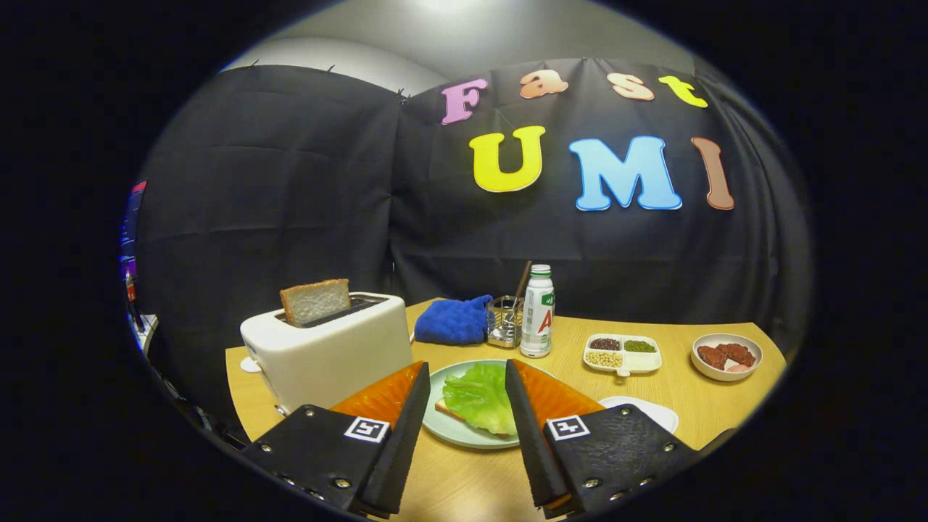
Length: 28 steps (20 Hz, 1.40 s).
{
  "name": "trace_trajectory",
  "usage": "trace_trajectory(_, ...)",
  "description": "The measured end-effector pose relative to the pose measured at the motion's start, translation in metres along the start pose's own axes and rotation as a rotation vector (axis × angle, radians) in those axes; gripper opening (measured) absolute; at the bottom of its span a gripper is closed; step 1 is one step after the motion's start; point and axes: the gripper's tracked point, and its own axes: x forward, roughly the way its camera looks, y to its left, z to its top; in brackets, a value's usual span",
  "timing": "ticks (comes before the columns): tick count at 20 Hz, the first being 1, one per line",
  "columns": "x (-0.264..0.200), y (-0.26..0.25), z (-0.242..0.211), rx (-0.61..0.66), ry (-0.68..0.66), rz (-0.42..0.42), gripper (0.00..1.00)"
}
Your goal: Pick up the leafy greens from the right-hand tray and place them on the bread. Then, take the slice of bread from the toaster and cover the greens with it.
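Observation:
A green lettuce leaf (pixel 478 395) lies on a slice of bread (pixel 449 412) on a pale green plate (pixel 464 438). My gripper (pixel 467 366) hovers open over that plate, and the leaf shows in the gap between its fingers, untouched by either one. To the left of the plate stands a white toaster (pixel 326 355). A second slice of bread (pixel 315 299) sticks up out of its slot, well ahead and left of the left finger. A white tray (pixel 652 413) peeks out from behind the right finger.
At the back of the wooden table (pixel 471 486) are a blue cloth (pixel 453 319), a metal holder (pixel 505 321) and a white bottle (pixel 538 310). To the right stand a divided dish of beans (pixel 623 353) and a bowl of reddish pieces (pixel 726 355).

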Motion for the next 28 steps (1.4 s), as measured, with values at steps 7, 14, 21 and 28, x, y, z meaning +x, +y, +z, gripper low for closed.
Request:
trace_trajectory(7,-0.003,0.073,0.026,0.039,-0.039,0.067,0.65)
trace_trajectory(14,0.01,0.131,0.031,0.029,-0.023,0.13,0.65)
trace_trajectory(21,0.031,0.179,0.039,-0.022,-0.028,0.133,0.65)
trace_trajectory(28,0.059,0.198,0.036,-0.016,0.006,0.118,0.64)
